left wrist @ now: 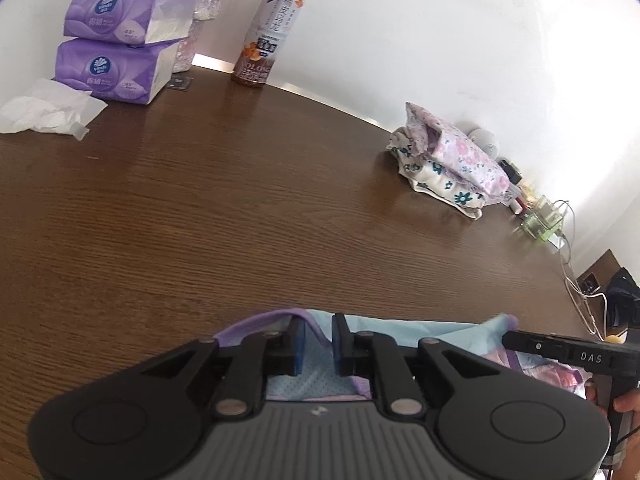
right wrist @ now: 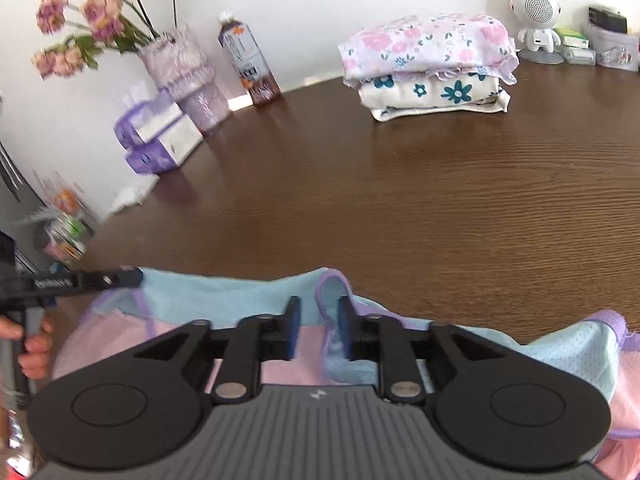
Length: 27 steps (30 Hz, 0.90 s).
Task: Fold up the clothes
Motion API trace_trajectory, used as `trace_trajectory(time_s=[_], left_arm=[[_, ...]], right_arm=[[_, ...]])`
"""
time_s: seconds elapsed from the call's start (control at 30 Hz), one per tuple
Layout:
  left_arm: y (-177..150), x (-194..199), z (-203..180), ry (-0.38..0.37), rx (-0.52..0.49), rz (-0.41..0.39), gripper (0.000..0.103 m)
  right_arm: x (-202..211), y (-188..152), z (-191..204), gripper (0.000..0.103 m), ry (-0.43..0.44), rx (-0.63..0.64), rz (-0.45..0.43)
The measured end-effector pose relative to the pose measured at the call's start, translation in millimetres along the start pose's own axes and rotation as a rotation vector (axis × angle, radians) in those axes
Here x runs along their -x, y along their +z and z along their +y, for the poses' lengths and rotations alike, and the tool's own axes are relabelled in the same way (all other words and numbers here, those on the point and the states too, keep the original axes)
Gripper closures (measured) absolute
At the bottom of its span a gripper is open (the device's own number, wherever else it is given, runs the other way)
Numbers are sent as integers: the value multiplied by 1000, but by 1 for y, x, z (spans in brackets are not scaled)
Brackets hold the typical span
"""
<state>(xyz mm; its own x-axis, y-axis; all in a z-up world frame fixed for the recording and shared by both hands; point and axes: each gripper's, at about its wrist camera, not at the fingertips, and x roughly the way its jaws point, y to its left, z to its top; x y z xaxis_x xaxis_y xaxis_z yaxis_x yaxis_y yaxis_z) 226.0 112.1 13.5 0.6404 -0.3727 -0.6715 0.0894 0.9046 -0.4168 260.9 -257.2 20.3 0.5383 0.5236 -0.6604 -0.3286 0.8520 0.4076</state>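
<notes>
A light blue and pink mesh garment (right wrist: 248, 296) with purple trim lies at the near edge of the brown table (right wrist: 400, 200). My right gripper (right wrist: 318, 320) is low over it, open, with a raised purple-edged fold (right wrist: 334, 320) standing between its fingers against the right pad. My left gripper (left wrist: 320, 338) is open over the garment's blue part (left wrist: 400, 326), the purple trim (left wrist: 256, 318) running past its left finger. The right gripper's side (left wrist: 568, 352) shows at the right in the left wrist view. A hand (right wrist: 34, 344) holds the left gripper's body (right wrist: 80, 280).
A stack of folded floral clothes (right wrist: 428, 68) sits at the back of the table. Along the wall stand a tea bottle (right wrist: 248, 60), a vase of flowers (right wrist: 184, 76), purple tissue packs (left wrist: 116, 40) and a white speaker figure (right wrist: 536, 12). Cables (left wrist: 576, 280) hang off the right edge.
</notes>
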Motion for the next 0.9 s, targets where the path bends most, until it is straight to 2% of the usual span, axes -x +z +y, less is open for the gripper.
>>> trace_trajectory(time_s=[0.2, 0.3, 0.53, 0.7, 0.9], left_arm=[[1, -10, -1, 21, 31, 19, 93], [1, -12, 1, 32, 45, 14, 102], [3, -4, 15, 12, 133, -72, 102], [3, -13, 22, 24, 183, -61, 102], [2, -15, 27, 22, 228, -75, 101]], right_arm=[[-15, 14, -10, 79, 32, -126, 34], [-21, 15, -15, 100, 23, -154, 37], [6, 11, -18, 101, 54, -106, -155], [-9, 7, -15, 101, -21, -54, -76], [-14, 1, -9, 101, -62, -10, -59]])
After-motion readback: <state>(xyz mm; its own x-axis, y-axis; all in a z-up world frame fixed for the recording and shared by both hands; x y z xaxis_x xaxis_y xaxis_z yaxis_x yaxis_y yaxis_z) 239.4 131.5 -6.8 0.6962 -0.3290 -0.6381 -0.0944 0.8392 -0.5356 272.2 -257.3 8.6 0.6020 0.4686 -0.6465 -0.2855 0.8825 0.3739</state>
